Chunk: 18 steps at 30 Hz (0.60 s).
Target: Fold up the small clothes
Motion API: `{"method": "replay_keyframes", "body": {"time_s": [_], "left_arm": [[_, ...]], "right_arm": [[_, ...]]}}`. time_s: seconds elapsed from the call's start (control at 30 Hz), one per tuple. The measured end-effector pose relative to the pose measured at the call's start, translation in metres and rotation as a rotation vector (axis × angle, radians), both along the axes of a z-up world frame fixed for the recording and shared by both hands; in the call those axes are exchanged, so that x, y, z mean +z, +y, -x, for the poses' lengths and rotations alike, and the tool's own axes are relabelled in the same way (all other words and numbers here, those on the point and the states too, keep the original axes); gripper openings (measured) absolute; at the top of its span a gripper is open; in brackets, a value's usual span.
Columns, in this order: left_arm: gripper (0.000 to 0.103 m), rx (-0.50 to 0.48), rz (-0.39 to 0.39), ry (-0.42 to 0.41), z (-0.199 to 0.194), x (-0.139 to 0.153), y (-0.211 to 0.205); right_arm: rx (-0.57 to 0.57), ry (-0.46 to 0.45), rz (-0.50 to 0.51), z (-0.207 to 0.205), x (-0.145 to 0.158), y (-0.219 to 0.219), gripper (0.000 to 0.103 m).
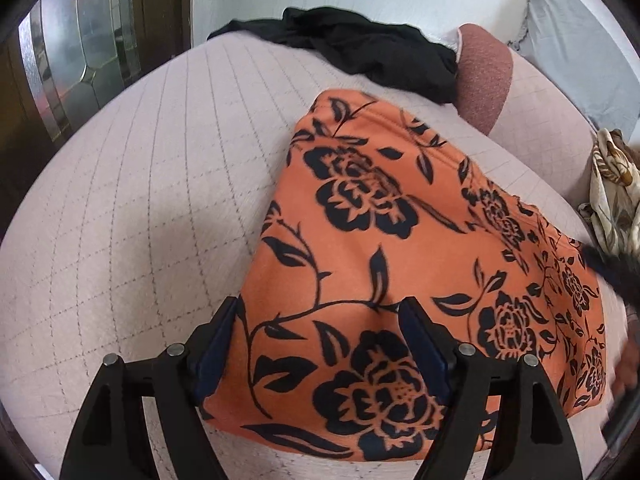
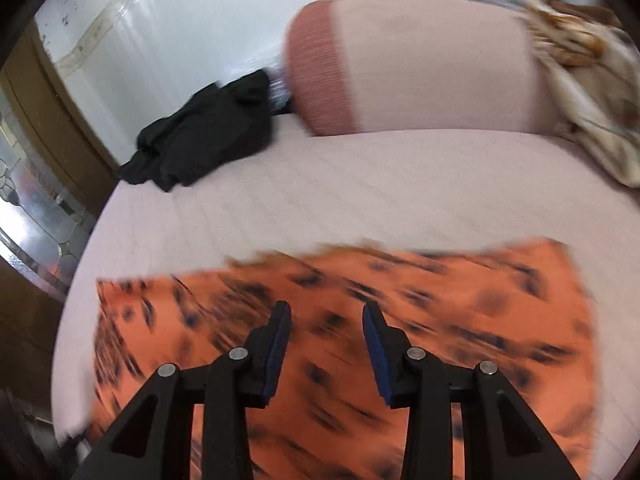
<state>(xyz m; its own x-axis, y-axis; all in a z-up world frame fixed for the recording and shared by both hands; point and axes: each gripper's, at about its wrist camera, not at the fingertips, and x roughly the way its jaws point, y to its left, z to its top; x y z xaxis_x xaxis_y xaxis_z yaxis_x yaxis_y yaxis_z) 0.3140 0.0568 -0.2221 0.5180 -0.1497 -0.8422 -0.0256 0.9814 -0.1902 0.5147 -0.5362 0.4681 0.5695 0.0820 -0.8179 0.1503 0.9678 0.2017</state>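
Left wrist view: orange floral cloth (image 1: 360, 248) lay flat on the pink quilted sofa (image 1: 140, 200). The left gripper (image 1: 320, 308) stood above its near edge, jaws spread wide, nothing grasped. Black garment (image 1: 360, 52) lay at the back, beside a pink cushion (image 1: 484, 76); patterned cloth (image 1: 612, 184) at far right. Right wrist view, blurred: right gripper (image 2: 326, 312) hung over the cloth, jaws parted, apparently gripping nothing.

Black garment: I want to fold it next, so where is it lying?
The black garment lies crumpled at the far edge of the bed, beyond the orange cloth and just left of the pink cushion.
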Motion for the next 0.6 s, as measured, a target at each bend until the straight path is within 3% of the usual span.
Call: {"method": "replay_keyframes", "body": {"time_s": [0.1,0.2,0.27,0.3,0.4,0.47,0.6], "left_arm": [[0.081,-0.021,-0.039,-0.041,0.005,0.005,-0.010],[0.091,-0.050,-0.110,-0.023,0.003,-0.004,-0.024],[0.099,-0.053,-0.172,0.012,-0.004,-0.022,-0.031],[0.103,-0.041,-0.172,-0.011,-0.004,-0.024,-0.029],[0.103,-0.004,-0.092,0.026,-0.002,-0.019,-0.016],[0.103,0.028,-0.073,-0.005,0.012,-0.009,-0.006],[0.103,0.057,-0.021,-0.056,0.043,0.010,0.013]], "right_arm": [[-0.048,0.028,0.024,0.058,0.005,-0.047,0.041],[-0.068,0.045,0.012,0.108,0.002,-0.073,0.041],[-0.091,0.119,-0.001,0.126,-0.020,-0.083,0.041],[-0.093,0.152,-0.006,0.135,-0.031,-0.088,0.041],[-0.094,0.094,-0.008,0.147,-0.027,-0.088,0.041],[-0.118,0.054,-0.116,0.157,-0.015,-0.093,0.041],[-0.109,-0.019,-0.227,0.186,-0.001,-0.101,0.041]]}}
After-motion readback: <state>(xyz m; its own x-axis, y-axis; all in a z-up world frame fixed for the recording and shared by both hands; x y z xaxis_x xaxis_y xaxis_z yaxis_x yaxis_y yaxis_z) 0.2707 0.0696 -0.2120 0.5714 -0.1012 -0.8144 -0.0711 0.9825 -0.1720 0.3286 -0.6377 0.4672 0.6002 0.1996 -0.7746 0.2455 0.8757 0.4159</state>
